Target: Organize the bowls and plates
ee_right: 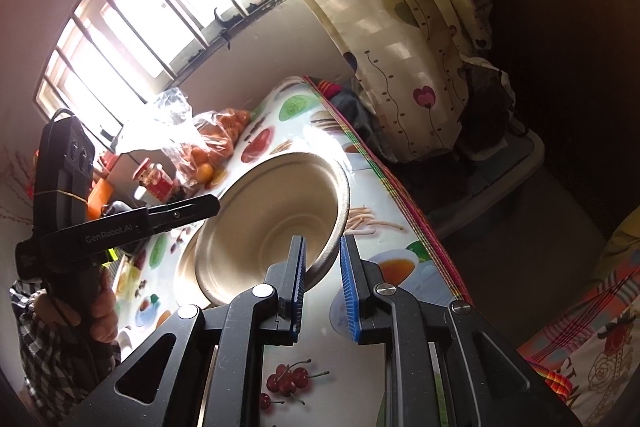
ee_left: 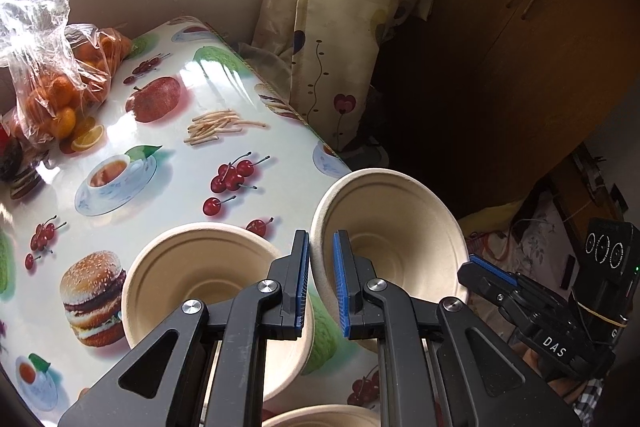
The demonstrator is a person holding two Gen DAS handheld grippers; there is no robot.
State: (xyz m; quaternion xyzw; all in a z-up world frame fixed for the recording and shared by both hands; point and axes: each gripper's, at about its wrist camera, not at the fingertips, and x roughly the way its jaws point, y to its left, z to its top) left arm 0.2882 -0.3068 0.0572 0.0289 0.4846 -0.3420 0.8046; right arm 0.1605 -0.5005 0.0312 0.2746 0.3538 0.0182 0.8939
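While gripped at two opposite points of its rim: one pulp-paper bowl (ee_left: 392, 227), tilted, raised clear of the table (ee_left: 180, 187) and hanging partly past its near edge.

Left gripper (ee_left: 321, 279): pads drawn almost together, pinching the bowl's left rim wall between them.

Right gripper (ee_right: 323, 283): pads likewise nearly closed, nipping the opposite side of the same rim; mouth of the bowl turned toward that camera.

Second bowl (ee_left: 200, 279): upright on the table, just beside the left gripper and close under the raised one, empty.

Third bowl (ee_left: 320, 419): only a sliver of rim visible at the bottom edge of the left view; position otherwise not readable.

Bag of oranges (ee_left: 60, 87): far end of the table, well apart from the bowls.

Step in hand, by judgement: carrying one bowl toward a stack.

Next move, by judgement: level the tilt, centre over the second bowl, lower until nested, then release both pinches together; uneven release likely to tip so light a bowl.
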